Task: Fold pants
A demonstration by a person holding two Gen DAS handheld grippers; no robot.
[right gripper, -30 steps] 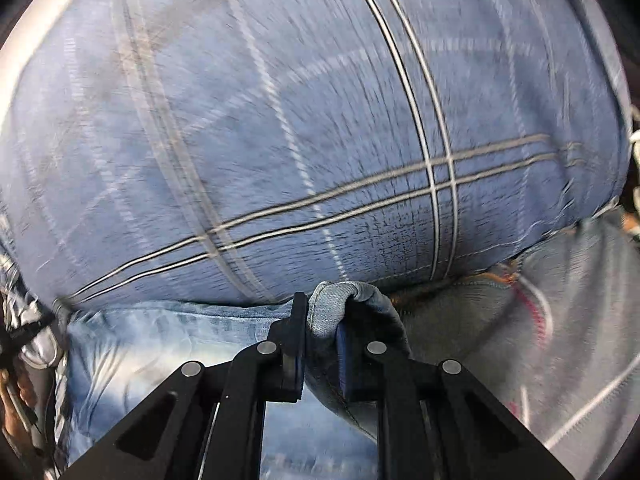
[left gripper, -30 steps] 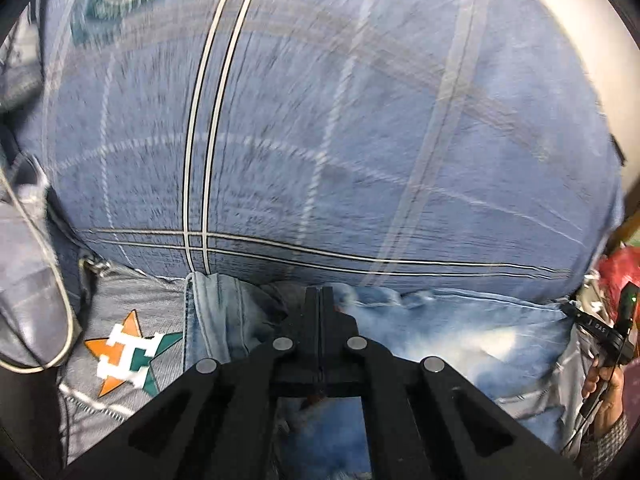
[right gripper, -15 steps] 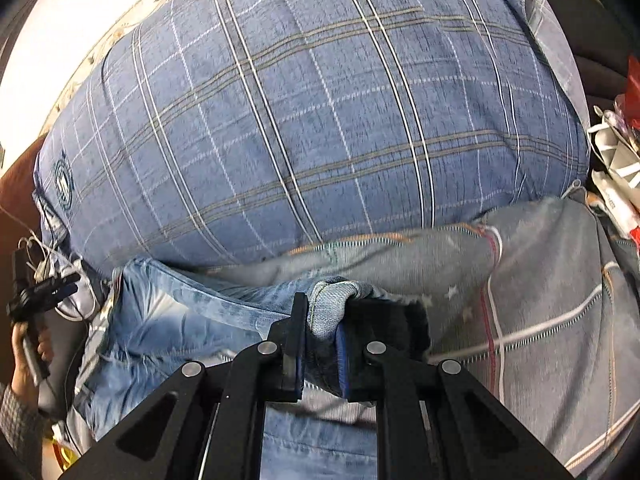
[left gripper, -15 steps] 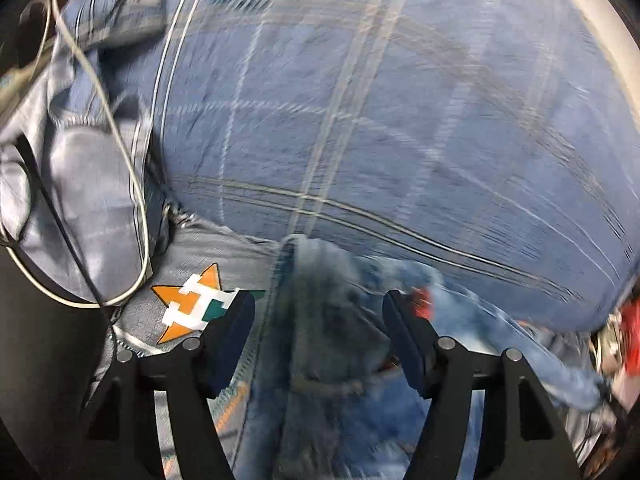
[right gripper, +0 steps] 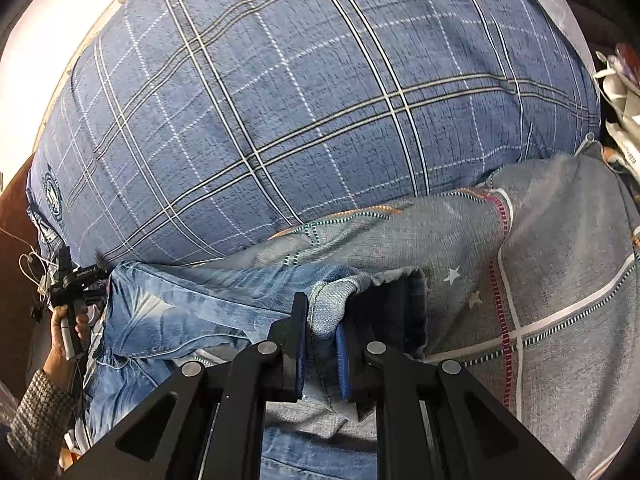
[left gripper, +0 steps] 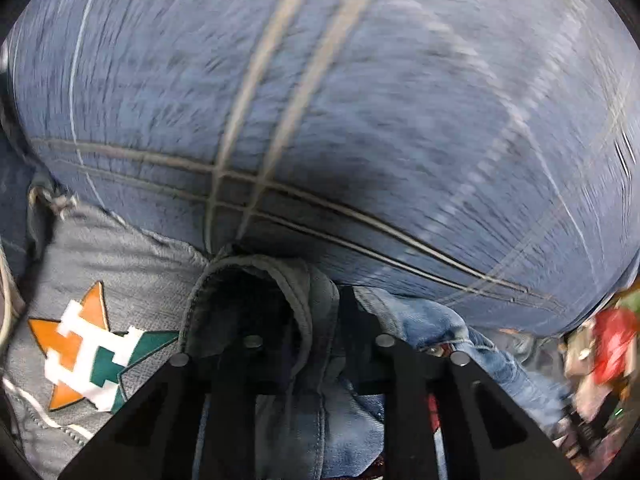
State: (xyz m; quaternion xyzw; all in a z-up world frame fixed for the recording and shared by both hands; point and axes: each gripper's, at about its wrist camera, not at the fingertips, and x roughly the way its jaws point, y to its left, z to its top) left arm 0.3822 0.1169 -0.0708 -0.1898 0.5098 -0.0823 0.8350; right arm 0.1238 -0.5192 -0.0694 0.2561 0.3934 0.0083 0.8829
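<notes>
The light-blue jeans lie across grey bedding in front of a big blue plaid pillow. My right gripper is shut on a folded denim hem, which sticks up between its blue pads. In the left wrist view the jeans run off to the right. My left gripper is closing on a bunched denim hem that fills the gap between its fingers. The view is blurred with motion.
The blue plaid pillow fills the far side. Grey bedding carries an orange and green star patch and stripes. A hand in a checked sleeve grips a black handle at the jeans' left end. Clutter lies at the right.
My left gripper opened wide, dropped onto the jeans and closed around a denim fold. The right gripper pulled back with its hem, showing more of the pillow and bedding.
</notes>
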